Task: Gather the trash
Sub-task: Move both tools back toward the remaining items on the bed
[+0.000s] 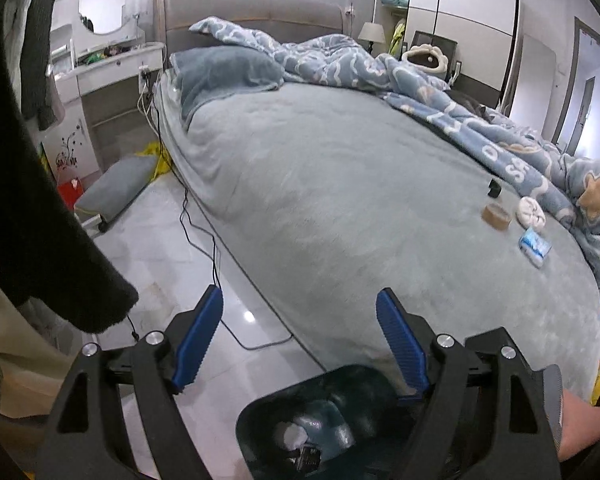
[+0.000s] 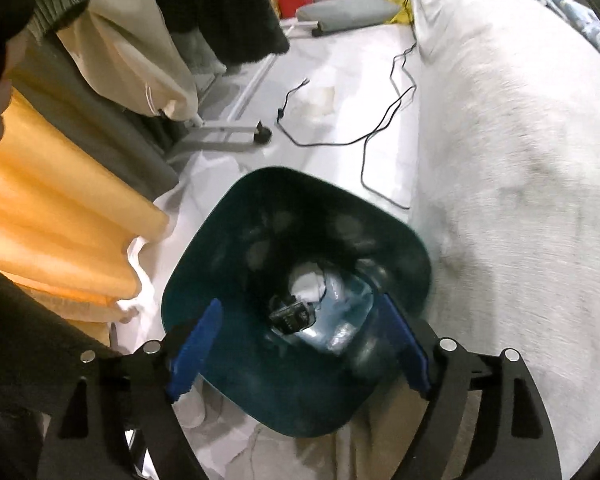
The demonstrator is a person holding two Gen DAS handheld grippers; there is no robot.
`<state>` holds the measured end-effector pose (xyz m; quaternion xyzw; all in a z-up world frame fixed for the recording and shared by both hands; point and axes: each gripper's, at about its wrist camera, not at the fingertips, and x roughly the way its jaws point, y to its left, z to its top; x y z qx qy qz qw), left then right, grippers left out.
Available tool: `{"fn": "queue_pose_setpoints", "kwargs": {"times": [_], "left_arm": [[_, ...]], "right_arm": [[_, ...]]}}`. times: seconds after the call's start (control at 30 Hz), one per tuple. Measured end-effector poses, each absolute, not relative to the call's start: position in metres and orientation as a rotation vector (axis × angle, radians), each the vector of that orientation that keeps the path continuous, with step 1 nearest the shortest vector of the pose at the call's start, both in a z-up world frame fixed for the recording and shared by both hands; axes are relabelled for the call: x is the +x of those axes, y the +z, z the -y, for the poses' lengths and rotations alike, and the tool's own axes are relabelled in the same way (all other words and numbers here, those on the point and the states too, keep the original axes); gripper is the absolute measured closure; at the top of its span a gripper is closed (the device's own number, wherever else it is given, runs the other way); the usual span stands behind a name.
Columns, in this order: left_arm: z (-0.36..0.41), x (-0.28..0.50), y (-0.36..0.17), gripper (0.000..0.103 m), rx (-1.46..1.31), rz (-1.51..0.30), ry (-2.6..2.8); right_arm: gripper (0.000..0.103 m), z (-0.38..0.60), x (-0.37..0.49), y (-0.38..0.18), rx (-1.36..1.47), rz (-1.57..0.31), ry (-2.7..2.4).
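The dark teal trash bin (image 2: 296, 300) stands on the pale floor (image 2: 340, 92) just beside the bed (image 2: 520, 200), its mouth open upward. Inside it lie a crumpled white tissue (image 2: 306, 280), a small black item (image 2: 292, 316) and a clear bluish plastic piece (image 2: 340, 312). The right claw (image 2: 300, 346) hangs over the bin with its 2 blue fingers (image 2: 194, 344) spread apart, clamping nothing. The left claw (image 1: 300, 340) is also spread wide and empty, above the bin's rim (image 1: 260, 404) and the bed's edge.

On the grey-blue bedsheet (image 1: 340, 200), far from the bin near the rumpled blue quilt (image 1: 480, 120), sit 4 things close together: a brown tape roll (image 1: 497, 217), a white crumpled wad (image 1: 532, 211), a blue-and-white packet (image 1: 534, 246) and a small black object (image 1: 495, 189). A black cable (image 2: 384, 124) snakes across the floor alongside the bed. Hanging clothes, among them an orange garment (image 2: 60, 208), fill the side opposite the bed. A grey cushion (image 1: 116, 184) lies on the floor near the headboard.
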<state>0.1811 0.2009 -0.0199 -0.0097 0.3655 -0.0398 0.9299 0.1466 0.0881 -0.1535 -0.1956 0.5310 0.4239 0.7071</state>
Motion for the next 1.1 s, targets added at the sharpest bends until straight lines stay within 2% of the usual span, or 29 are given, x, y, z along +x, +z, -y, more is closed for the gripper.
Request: {"fn": "queue_pose_setpoints", "kwargs": {"times": [0.17,0.7,1.1], "left_arm": [[-0.188,0.188,-0.009,0.021,-0.043,-0.715,-0.078],[-0.13,0.208,0.008,0.012,-0.061,-0.655,-0.107],[-0.097,0.224,0.0,0.012,-0.061,-0.667,-0.125]], "right_arm": [[0.014,-0.071,0.147,-0.136,-0.386,-1.138,0.954],[0.012,0.003,0.163,-0.087,-0.284,-0.986,0.877],[0.012,0.058,0.183,-0.074,-0.26,-0.931,0.743]]}}
